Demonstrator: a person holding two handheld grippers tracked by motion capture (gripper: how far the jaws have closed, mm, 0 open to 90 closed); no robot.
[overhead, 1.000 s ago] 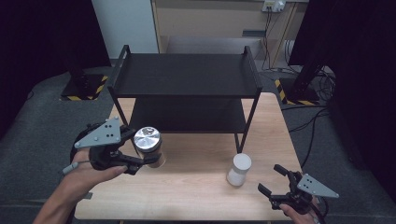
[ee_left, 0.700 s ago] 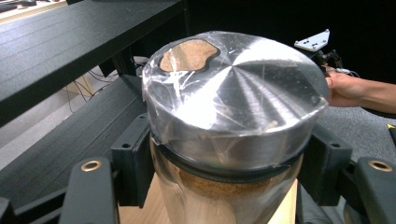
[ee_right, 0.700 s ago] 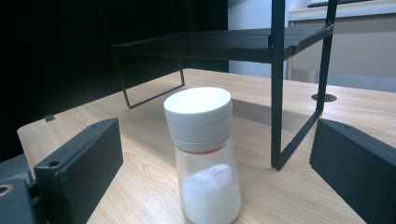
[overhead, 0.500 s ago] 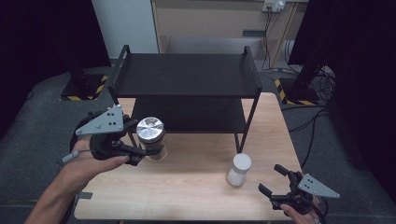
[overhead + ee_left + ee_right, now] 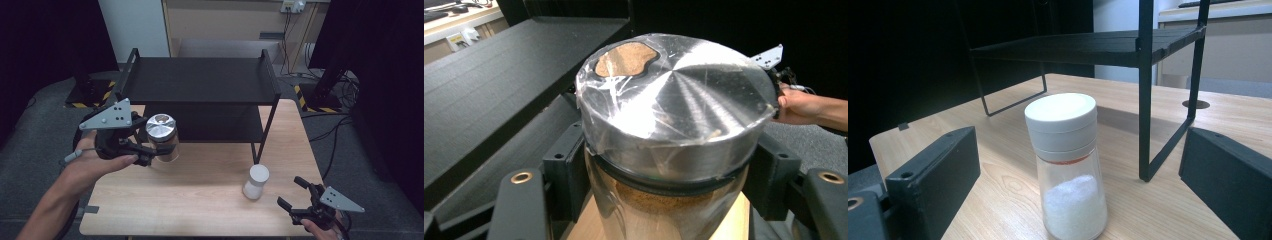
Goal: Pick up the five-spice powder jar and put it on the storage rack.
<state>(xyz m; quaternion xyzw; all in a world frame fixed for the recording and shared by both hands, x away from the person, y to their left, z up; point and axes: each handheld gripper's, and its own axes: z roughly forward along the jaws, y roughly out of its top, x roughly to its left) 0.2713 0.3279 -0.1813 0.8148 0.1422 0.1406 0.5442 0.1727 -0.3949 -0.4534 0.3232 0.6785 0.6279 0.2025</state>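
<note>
A glass jar (image 5: 161, 136) with a shiny metal lid and brown powder inside hangs above the table's left side, just in front of the black shelf rack (image 5: 200, 80). My left gripper (image 5: 159, 150) is shut on the jar below its lid (image 5: 674, 110). A small shaker (image 5: 256, 181) with a white cap and white grains stands upright on the table near the rack's front right leg. My right gripper (image 5: 291, 192) stands open at the table's front right corner, its jaws apart on either side of the shaker (image 5: 1068, 160) but short of it.
The two-tier rack takes up the back half of the wooden table (image 5: 200, 205); its front right leg (image 5: 265, 135) stands just behind the shaker. A dark floor with cables surrounds the table.
My left gripper has carried the jar upward and a little forward, toward the rack. The right gripper and the shaker have stayed put.
</note>
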